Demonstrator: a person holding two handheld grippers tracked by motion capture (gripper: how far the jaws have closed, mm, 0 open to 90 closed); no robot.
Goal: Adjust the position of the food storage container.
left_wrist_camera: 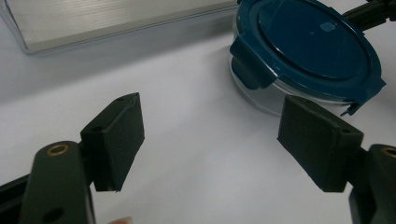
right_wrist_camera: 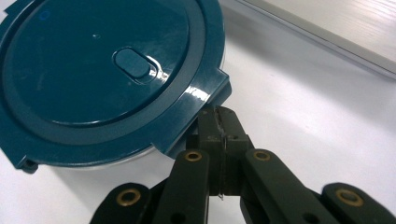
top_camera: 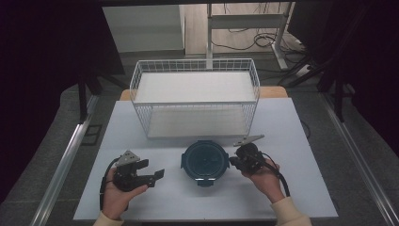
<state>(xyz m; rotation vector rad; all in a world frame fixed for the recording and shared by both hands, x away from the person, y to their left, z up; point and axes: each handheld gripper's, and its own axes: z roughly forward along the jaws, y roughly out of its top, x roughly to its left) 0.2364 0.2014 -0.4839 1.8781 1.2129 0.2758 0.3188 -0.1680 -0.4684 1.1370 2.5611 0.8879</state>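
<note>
Container (top_camera: 205,161), round, clear body under a glossy dark blue clip-on lid (right_wrist_camera: 100,70), sits on the white table (top_camera: 301,188) near its front edge, between your hands. Your right gripper (top_camera: 234,161) has its jaws pressed together, nothing between them, tips just under a side clip (right_wrist_camera: 210,95), probably to pry it up. Your left gripper (top_camera: 160,175) hangs partly open, empty, matte rubber pads (left_wrist_camera: 122,135) aimed at the container, likely ready to steady it. Behind stands a white wire basket (top_camera: 195,66).
</note>
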